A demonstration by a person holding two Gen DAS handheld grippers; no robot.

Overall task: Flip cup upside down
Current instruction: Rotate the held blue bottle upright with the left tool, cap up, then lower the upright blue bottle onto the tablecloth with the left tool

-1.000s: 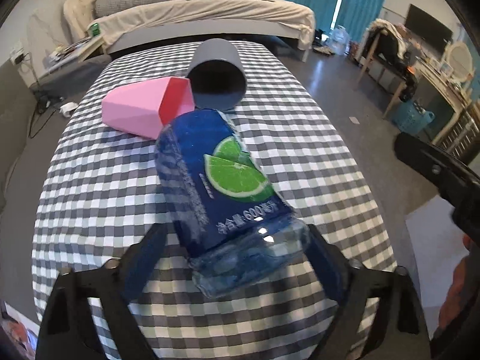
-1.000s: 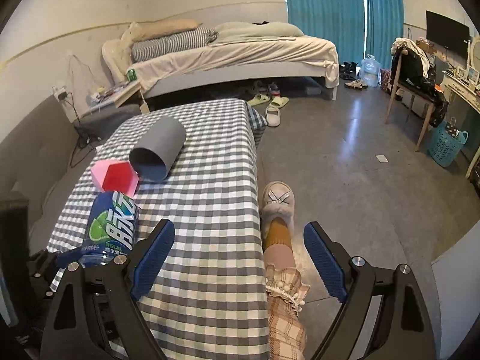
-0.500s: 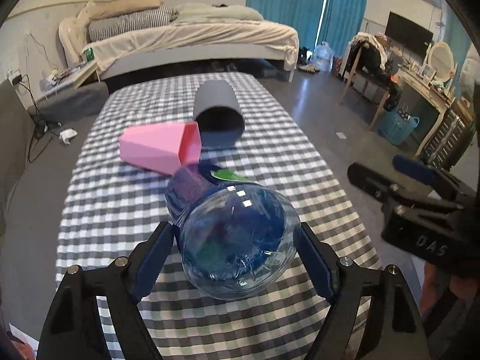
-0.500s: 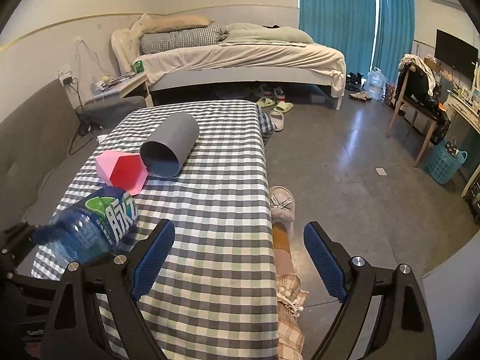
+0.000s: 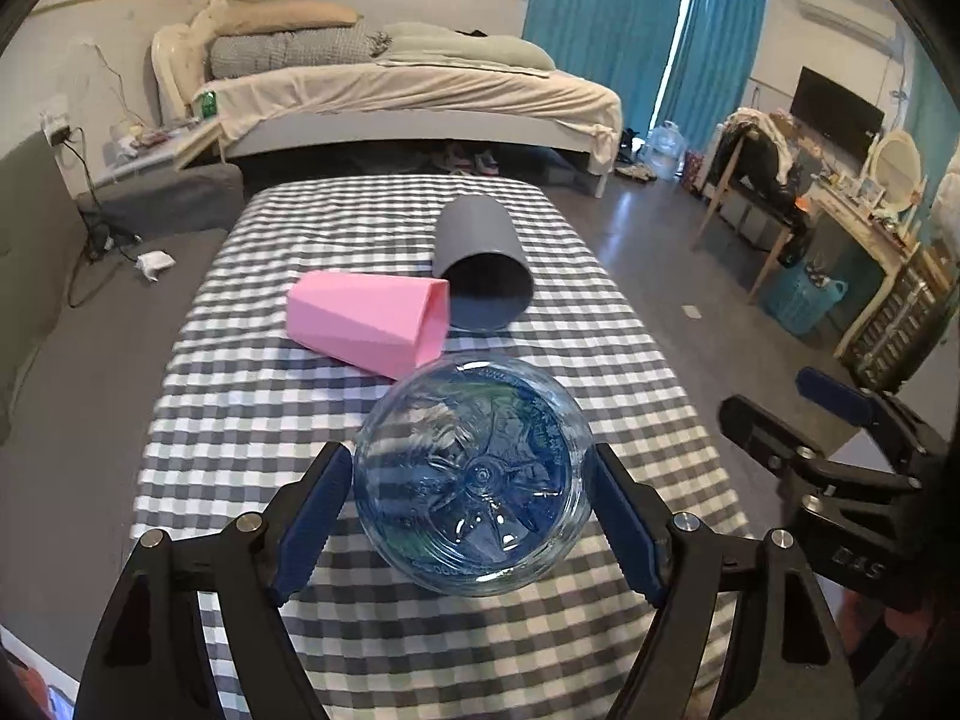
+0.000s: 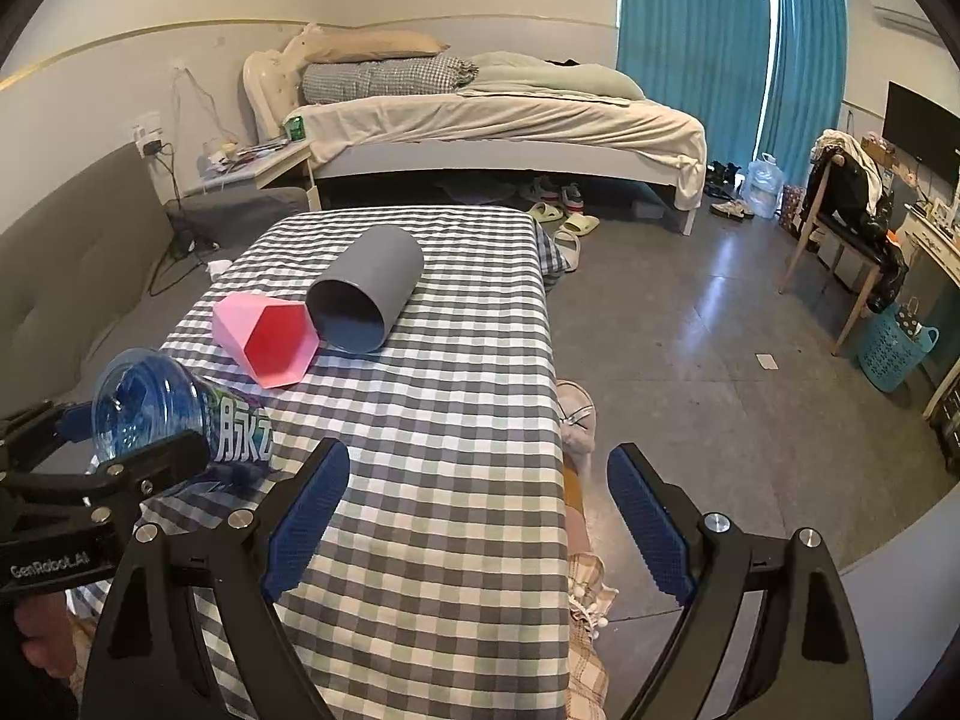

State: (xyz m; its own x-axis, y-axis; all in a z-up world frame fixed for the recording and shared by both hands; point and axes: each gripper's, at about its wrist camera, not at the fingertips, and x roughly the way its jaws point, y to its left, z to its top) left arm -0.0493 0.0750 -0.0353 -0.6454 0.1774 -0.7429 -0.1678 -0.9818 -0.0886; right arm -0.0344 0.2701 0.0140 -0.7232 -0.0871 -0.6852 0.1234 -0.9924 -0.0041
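My left gripper (image 5: 471, 516) is shut on a blue water bottle (image 5: 471, 480), whose clear base faces the left wrist camera. From the right wrist view the bottle (image 6: 156, 408) is tilted, base up to the left, over the near left of the table. A pink faceted cup (image 5: 366, 327) lies on its side mid-table, its red inside visible in the right wrist view (image 6: 267, 339). Beside it, a grey round cup (image 5: 480, 264) lies on its side, mouth toward me. My right gripper (image 6: 480, 516) stands open and holds nothing, over the table's right edge.
The checked tablecloth (image 5: 240, 420) covers a narrow table. A person's slippered foot (image 6: 573, 414) and patterned trouser leg sit at the table's right side. A bed (image 6: 498, 120) stands behind, a grey sofa (image 6: 66, 258) at left, and a chair and blue basket (image 6: 894, 348) at right.
The bottle in my left gripper has swung from showing its lime label to pointing its base at the camera. The view has lifted. The right gripper has stayed open.
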